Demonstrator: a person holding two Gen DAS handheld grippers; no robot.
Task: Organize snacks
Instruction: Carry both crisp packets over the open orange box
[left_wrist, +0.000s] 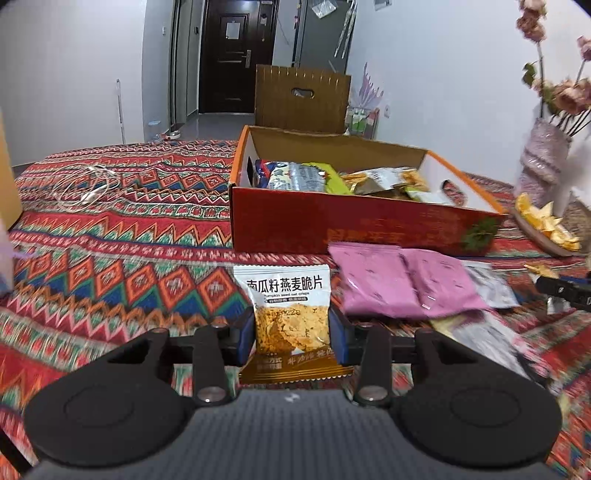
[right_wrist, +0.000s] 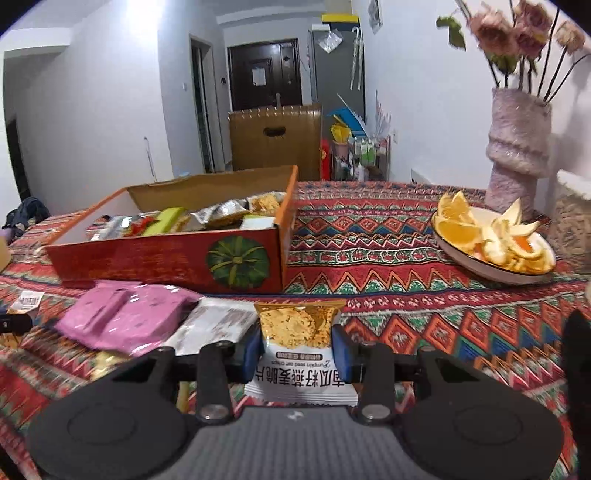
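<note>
My left gripper (left_wrist: 292, 338) is shut on a white-and-gold packet of oat crisps (left_wrist: 286, 291), held upright above the patterned cloth. My right gripper (right_wrist: 298, 350) is shut on a second packet of the same oat crisps (right_wrist: 301, 325), this one upside down. An open red cardboard box (left_wrist: 332, 230) (right_wrist: 166, 258) lies just beyond both grippers and holds several snack packets (left_wrist: 332, 177) (right_wrist: 207, 216). Pink packets (left_wrist: 399, 282) (right_wrist: 125, 317) and a silver one (right_wrist: 218, 325) lie on the cloth in front of the box, between the two grippers.
A plate of orange pieces and peel (right_wrist: 495, 240) (left_wrist: 543, 225) sits right of the box, with a vase of dried flowers (right_wrist: 517, 147) behind it. A clear bundle of wire (left_wrist: 85, 184) lies far left on the cloth. A brown carton (left_wrist: 301, 98) stands behind the table.
</note>
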